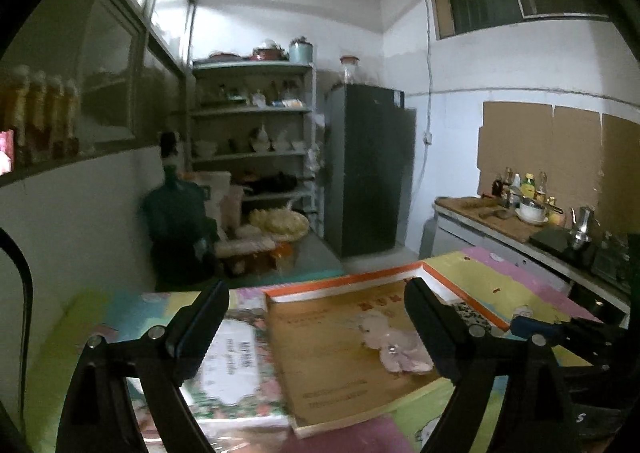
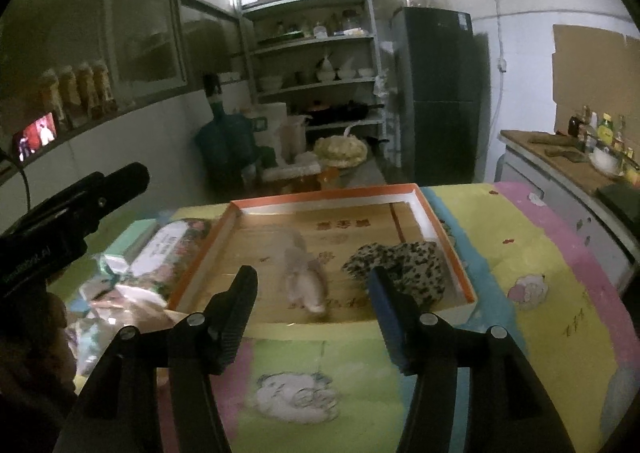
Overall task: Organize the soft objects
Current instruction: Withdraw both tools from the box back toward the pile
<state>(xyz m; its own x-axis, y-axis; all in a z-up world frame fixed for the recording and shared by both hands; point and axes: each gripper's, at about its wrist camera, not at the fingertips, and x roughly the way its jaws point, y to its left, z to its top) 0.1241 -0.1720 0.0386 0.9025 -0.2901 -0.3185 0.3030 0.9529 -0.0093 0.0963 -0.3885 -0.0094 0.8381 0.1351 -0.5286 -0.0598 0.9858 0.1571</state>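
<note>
1. The right gripper (image 2: 312, 305) stood with jaws apart, holding nothing, just before the one orange-rimmed box (image 2: 460, 257).
2. The left gripper (image 1: 316, 317) hung likewise apart and unladen above that box.
3. Two soft objects lay inside: one pink plush (image 2: 304, 273), one spotted scrunchie (image 2: 404, 257), side by side.

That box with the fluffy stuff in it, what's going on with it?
A person is tidying soft things with two hand-held claws. The orange-rimmed box on the colourful tablecloth already holds a pale pink fluffy piece and a black-and-white spotted one. Both the left claw and the right claw are open and empty, hovering near the box. A pile of packets sits left of the box.
</note>
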